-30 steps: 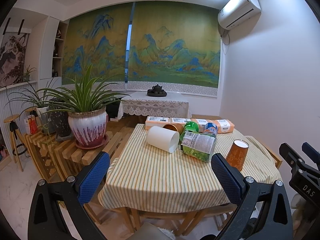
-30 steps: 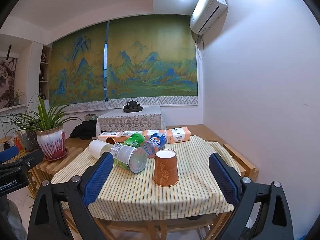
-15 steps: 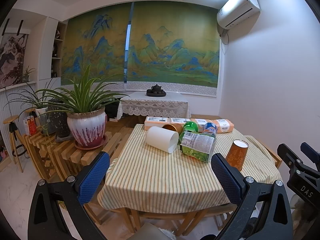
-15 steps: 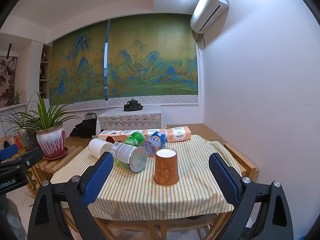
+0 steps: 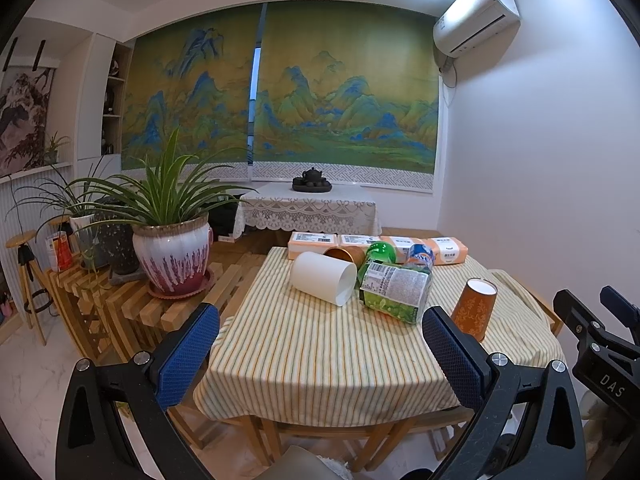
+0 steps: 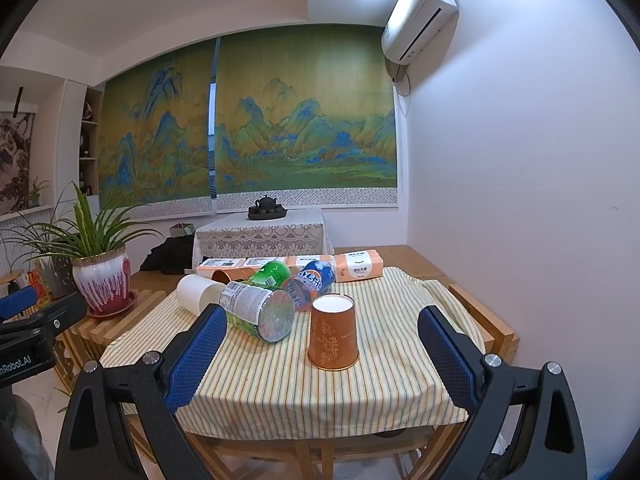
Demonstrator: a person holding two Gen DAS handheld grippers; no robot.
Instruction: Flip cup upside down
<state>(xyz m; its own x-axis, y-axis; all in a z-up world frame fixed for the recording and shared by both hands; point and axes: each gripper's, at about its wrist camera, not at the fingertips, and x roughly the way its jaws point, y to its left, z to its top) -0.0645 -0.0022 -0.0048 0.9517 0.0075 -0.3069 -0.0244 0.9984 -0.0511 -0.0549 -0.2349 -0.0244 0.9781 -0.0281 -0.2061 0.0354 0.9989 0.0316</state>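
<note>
An orange paper cup [image 6: 333,334] with a pale pattern stands upside down on the striped tablecloth [image 6: 304,384], its white base up. It also shows in the left wrist view [image 5: 474,309] at the table's right side. My right gripper [image 6: 320,356] is open and empty, held back from the table's near edge, with the cup between its blue fingers [image 6: 196,354] in view. My left gripper [image 5: 320,354] is open and empty, off the table's near left corner. A second orange cup [image 5: 346,255] lies on its side further back.
A white cylinder [image 5: 323,283], a green labelled bottle [image 5: 394,290] and a blue-labelled bottle [image 6: 312,283] lie on their sides mid-table. Orange tissue packs [image 5: 446,250] line the far edge. A potted plant [image 5: 172,256] stands on slatted wood at the left. The wall is close on the right.
Both grippers have crept slightly closer to the table. Nothing on the table has moved.
</note>
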